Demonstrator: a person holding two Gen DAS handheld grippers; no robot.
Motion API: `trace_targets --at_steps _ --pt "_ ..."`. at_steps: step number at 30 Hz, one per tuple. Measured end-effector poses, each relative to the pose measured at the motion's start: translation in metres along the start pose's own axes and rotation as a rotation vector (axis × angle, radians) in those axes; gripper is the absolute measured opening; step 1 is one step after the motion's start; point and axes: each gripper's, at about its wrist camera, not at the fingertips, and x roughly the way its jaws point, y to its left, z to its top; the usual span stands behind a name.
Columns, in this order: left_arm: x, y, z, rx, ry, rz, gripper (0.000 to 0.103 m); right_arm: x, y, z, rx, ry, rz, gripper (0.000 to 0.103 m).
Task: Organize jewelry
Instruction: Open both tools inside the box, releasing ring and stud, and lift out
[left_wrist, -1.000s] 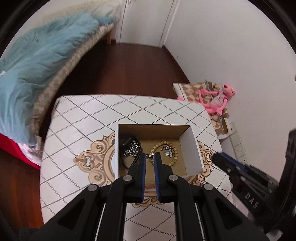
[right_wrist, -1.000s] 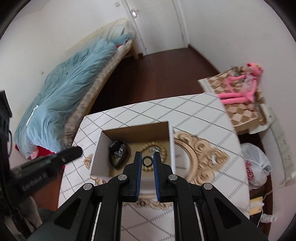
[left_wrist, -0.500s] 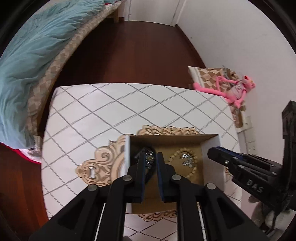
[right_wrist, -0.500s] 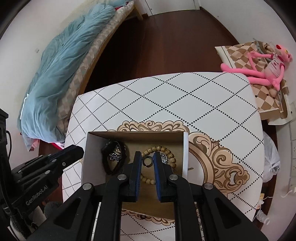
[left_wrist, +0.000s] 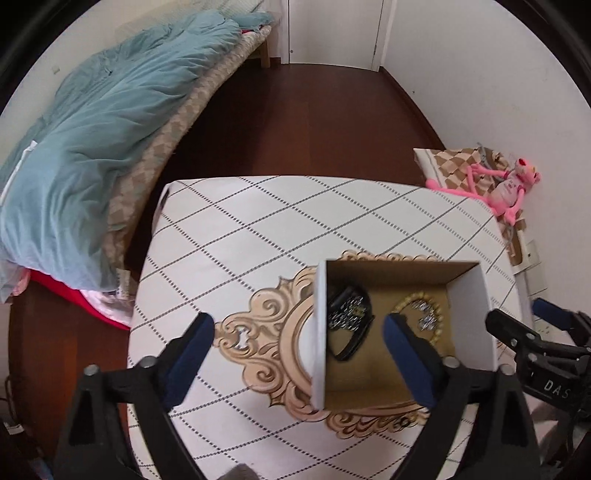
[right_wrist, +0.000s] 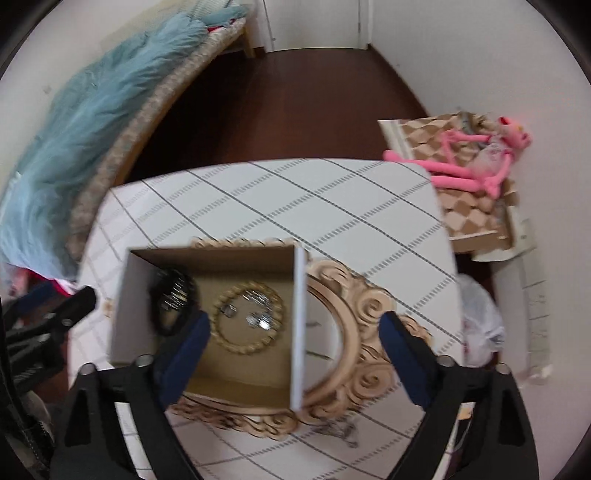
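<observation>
**Both grippers empty above the jewelry box**

The left hand-held gripper (left_wrist: 299, 332) hangs with its fingers spread wide apart and nothing between them. The right hand-held gripper (right_wrist: 295, 332) is likewise spread and empty. Both hover over the open cardboard box (left_wrist: 472, 314), which sits on the patterned table (left_wrist: 258, 229).

Ahead of the left hand-held gripper, just past its right finger, the box's left wall rises between the two fingers. Inside lie a dark band with silvery links (left_wrist: 349, 317) against that wall, and a tan beaded bracelet (right_wrist: 249, 319) toward the middle of the floor, with small silver pieces (right_wrist: 258, 319) resting within its ring. From the right hand-held gripper, the bracelet lies just ahead of its left finger, and the box's right wall stands between its fingers.

The jewelry seems gathered in one container so it stays together; with fingers open and clear of the contents, the depositing step looks finished. The right view is blurred, so finer detail is uncertain.
</observation>
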Motion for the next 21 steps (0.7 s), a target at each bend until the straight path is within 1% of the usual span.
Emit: trace_targets --at_steps 3,5,7,12,16,21 --pt "-0.002 -0.002 -0.011 0.011 -0.012 0.022 0.096 0.0 0.0 -0.013 -0.012 0.006 -0.035 0.097" --pt "-0.006 -0.004 -0.018 0.023 -0.03 0.035 0.099 -0.002 0.002 -0.021 -0.023 0.002 -0.06 0.099" --pt "-0.01 -0.005 -0.023 0.025 -0.033 0.029 0.099 -0.005 0.003 -0.028 -0.021 -0.007 -0.073 0.101" --pt "-0.028 -0.003 -0.032 0.01 -0.055 0.033 0.099 -0.025 0.009 -0.038 -0.019 -0.041 -0.077 0.101" --pt "-0.052 0.0 -0.039 0.01 -0.108 0.055 0.099 -0.049 0.014 -0.046 -0.021 -0.085 -0.077 0.101" --pt "-0.083 0.005 -0.05 -0.013 -0.146 0.036 0.099 -0.08 0.021 -0.06 -0.017 -0.136 -0.069 0.101"
